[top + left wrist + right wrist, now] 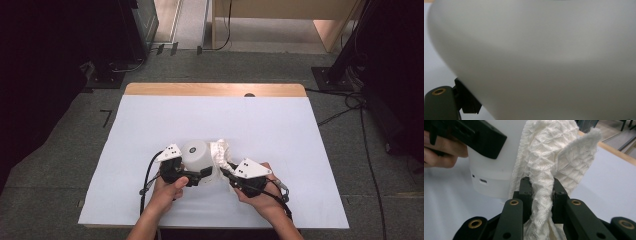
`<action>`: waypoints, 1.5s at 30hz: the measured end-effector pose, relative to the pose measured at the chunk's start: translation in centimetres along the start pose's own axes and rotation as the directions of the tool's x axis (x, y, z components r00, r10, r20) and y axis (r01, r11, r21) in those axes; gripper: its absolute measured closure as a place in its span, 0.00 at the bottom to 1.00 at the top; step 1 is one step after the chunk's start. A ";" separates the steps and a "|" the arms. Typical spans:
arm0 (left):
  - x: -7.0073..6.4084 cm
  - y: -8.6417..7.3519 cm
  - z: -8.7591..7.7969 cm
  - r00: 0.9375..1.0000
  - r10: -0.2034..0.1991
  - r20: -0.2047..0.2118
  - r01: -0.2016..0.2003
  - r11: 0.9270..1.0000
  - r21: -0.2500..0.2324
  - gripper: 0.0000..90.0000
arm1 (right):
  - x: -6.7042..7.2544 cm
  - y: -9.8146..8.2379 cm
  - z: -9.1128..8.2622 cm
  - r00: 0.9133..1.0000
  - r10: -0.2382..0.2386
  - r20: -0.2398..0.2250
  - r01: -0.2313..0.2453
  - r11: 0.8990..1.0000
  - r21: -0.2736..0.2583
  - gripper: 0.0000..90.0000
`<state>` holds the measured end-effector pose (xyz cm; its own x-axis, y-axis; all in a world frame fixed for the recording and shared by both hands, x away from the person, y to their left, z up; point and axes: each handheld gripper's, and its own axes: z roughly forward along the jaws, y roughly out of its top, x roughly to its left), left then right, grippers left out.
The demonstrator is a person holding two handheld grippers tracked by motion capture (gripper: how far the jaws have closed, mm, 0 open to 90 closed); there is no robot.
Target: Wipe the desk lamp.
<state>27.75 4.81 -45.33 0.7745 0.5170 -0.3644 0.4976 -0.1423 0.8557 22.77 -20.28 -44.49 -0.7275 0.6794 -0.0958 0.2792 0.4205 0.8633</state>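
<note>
White waffle cloth (549,157) pinched between the jaws of the right tool (541,192), bunched against the right side of the white container (196,157) (near counter (150,125) edge). Left tool (192,176) clamped on that container.

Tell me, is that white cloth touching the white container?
Touching. In the right gripper view the cloth lies flat against the container's side, no gap between them, while the right gripper pinches it.
</note>
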 end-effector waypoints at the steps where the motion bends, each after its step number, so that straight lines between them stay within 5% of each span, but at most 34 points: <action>1: 0.0 0.0 0.1 1.000 0.001 0.002 -0.001 1.000 0.004 0.09 | 0.0 0.1 0.0 1.000 0.000 0.005 0.000 1.000 -0.009 0.84; 8: -1.0 -0.4 1.1 0.999 0.036 0.018 -0.037 0.998 0.043 0.09 | 0.3 1.5 -1.5 0.999 0.011 0.041 -0.005 0.990 -0.140 0.84; 11: -0.8 -0.2 0.9 0.999 0.038 0.008 -0.038 0.999 0.037 0.09 | -0.1 1.0 -1.1 1.000 0.027 0.015 -0.025 0.995 -0.101 0.84; 15: -0.3 0.0 0.3 1.000 0.015 -0.008 -0.014 1.000 0.018 0.09 | -0.3 0.0 0.0 1.000 0.001 -0.029 0.000 1.000 0.021 0.84; 19: -0.2 0.0 0.2 0.999 0.026 -0.020 -0.026 1.000 0.013 0.09 | -0.3 0.0 0.1 1.000 0.003 -0.025 -0.003 0.999 0.036 0.84; 21: -0.3 -0.1 0.4 0.996 0.062 -0.068 -0.060 0.998 0.025 0.09 | -0.5 0.1 0.0 1.000 0.001 -0.004 -0.001 1.000 0.030 0.84; 23: -0.4 -0.4 0.8 0.977 0.133 -0.165 -0.124 0.990 0.062 0.09 | -1.0 0.1 -0.2 0.999 0.024 0.035 -0.025 0.999 0.021 0.84; 26: -0.3 -1.1 1.5 0.922 0.241 -0.303 -0.211 0.969 0.127 0.09 | -2.3 -0.2 -0.9 0.992 0.101 0.080 -0.100 0.995 -0.012 0.84; 27: 0.0 -1.3 1.6 0.917 0.249 -0.313 -0.215 0.967 0.138 0.09 | -2.7 -0.3 -1.1 0.988 0.119 0.094 -0.118 0.993 -0.022 0.84; 32: 0.5 -1.6 2.0 0.912 0.264 -0.314 -0.226 0.962 0.154 0.09 | -3.9 -0.8 -1.7 0.975 0.183 0.123 -0.179 0.983 -0.046 0.84; 35: 0.4 -1.7 2.1 0.906 0.272 -0.323 -0.231 0.960 0.158 0.08 | -4.1 -1.0 -1.7 0.975 0.181 0.129 -0.177 0.983 -0.045 0.84; 36: 0.3 -1.8 2.1 0.899 0.270 -0.346 -0.229 0.961 0.156 0.06 | -4.1 -1.0 -1.7 0.975 0.184 0.127 -0.180 0.983 -0.042 0.84; 39: -0.3 -2.1 2.0 0.895 0.223 -0.386 -0.192 0.974 0.119 0.01 | -4.2 -1.1 -1.6 0.974 0.181 0.133 -0.177 0.983 -0.041 0.84; 42: -1.2 -2.2 2.4 0.869 0.172 -0.464 -0.150 0.985 0.085 0.01 | -4.4 -1.2 -1.7 0.972 0.192 0.139 -0.188 0.981 -0.044 0.84; 43: -1.5 -2.2 2.8 0.845 0.156 -0.512 -0.128 0.988 0.090 0.01 | -4.4 -1.2 -1.7 0.972 0.191 0.139 -0.186 0.981 -0.045 0.84; 45: -1.8 -2.1 3.2 0.830 0.127 -0.542 -0.097 0.992 0.083 0.01 | -4.3 -1.2 -1.6 0.971 0.194 0.142 -0.189 0.981 -0.044 0.84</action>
<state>26.61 1.46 -47.66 0.4946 0.8691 0.0053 0.4505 -0.2616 0.8536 24.60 -24.66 -44.30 -0.5628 0.8266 0.0036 0.3838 0.2575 0.8868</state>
